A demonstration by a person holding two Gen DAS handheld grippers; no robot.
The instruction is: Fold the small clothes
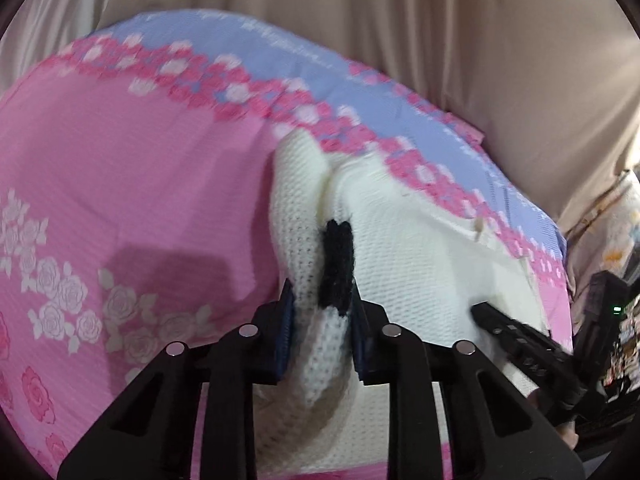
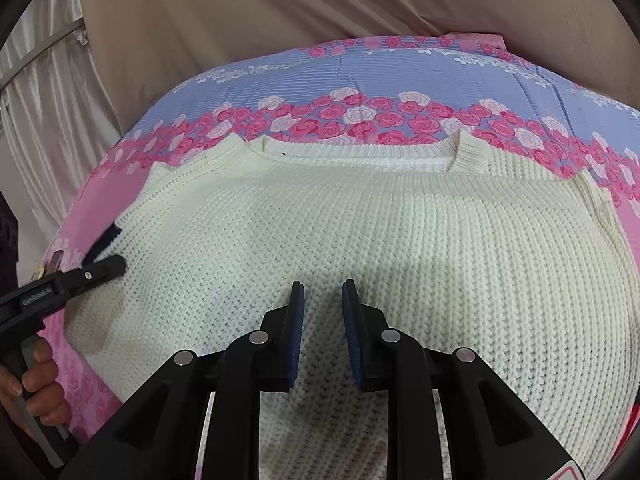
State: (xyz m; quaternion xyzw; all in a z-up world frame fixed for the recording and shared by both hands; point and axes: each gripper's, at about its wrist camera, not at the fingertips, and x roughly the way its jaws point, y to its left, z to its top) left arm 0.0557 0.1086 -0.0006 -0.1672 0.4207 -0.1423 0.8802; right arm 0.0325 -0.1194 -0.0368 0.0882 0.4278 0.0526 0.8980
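While my left claw [image 1: 322, 312] clamped sweater [image 2: 360, 240] sleeve near bed [image 1: 120, 180] edge | right claw [image 2: 323, 312] stood apart | thick knit risked slipping.

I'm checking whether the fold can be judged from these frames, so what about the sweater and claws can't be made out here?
- Sweater hem: cut off at the bottom edge of the right wrist view, behind the right claw.
- Sleeves: not identifiable in either view.
- Black patch: its shape is bunched between the left claw pads.
- Floral sheet: blurred in the left wrist view.
- Right claw contact with the knit: unclear.
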